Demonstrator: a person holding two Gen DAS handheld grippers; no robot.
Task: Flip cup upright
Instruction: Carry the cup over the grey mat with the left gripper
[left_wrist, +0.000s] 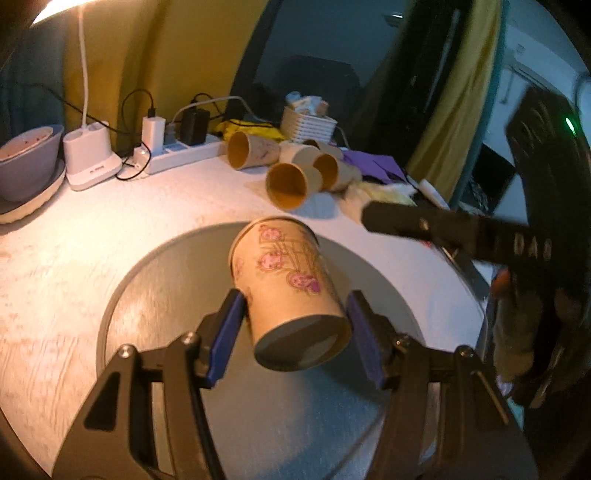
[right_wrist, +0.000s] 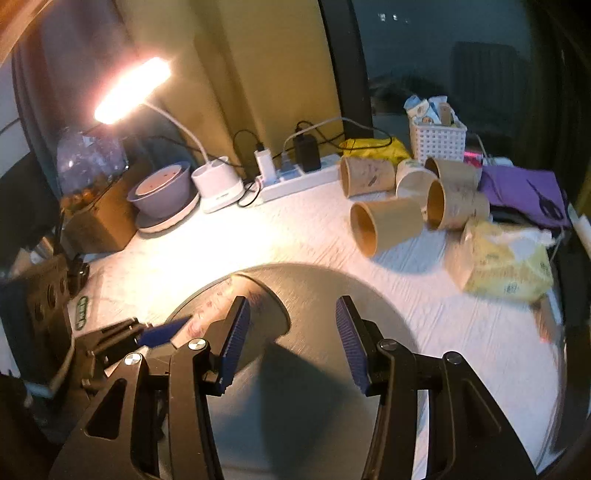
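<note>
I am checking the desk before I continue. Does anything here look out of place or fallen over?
Yes. Behind the grey mat, several paper cups lie tipped on their sides, mouths open toward the camera, beside the power strip. The patterned cup between the left gripper fingers is tilted, base toward the camera.

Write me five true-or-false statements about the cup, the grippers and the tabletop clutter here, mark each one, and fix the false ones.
1. The left gripper holds the patterned cup between its blue pads. True.
2. The held cup stands upright on the round grey mat. False: it is tilted, base toward the camera and mouth pointing away.
3. The right gripper grips a second cup. False: its jaws are apart with nothing between them.
4. Several paper cups lie on their sides toward the back of the table. True.
5. The desk lamp is switched off. False: it is lit and shines on the table.
</note>
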